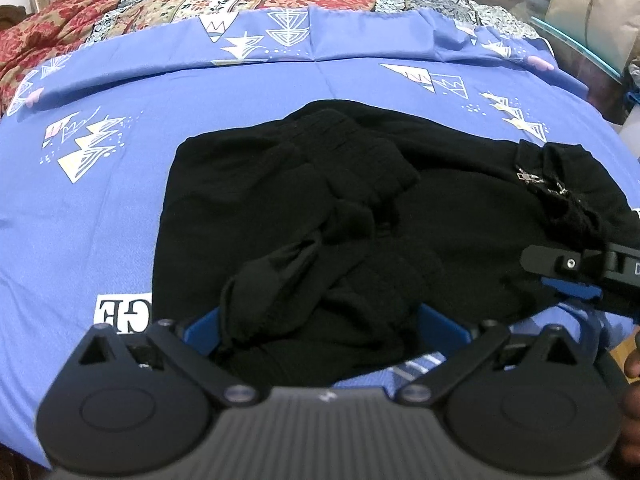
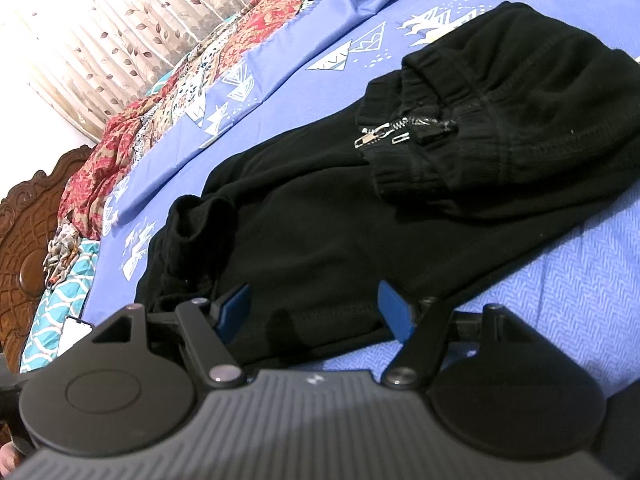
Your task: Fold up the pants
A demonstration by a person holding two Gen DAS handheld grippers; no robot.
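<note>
Bedsheet (image 1: 100,208), blue w/ white triangle prints, covers the bed and fills most of both views; a red patterned quilt (image 1: 168,4) lies bunched along the top of the left wrist frame. Pants (image 1: 280,208), black, sit mid-frame on the sheet, partly folded into a lumpy pile. We see our left gripper (image 1: 320,330) at the bottom w/ jaws wide apart; cloth lies between them, pads not pressing it. Right gripper (image 2: 316,308) has jaws apart too, straddling the pants' near edge; whether its pads touch the fabric we can't tell. Black folds blur together, so the legs are hard to separate. Only the right wrist view shows the curtain (image 2: 100,32) upper left, the carved wooden headboard (image 2: 28,240) at left edge, and the zipper (image 2: 384,134) clearly. The left view catches the right gripper at its right edge.
</note>
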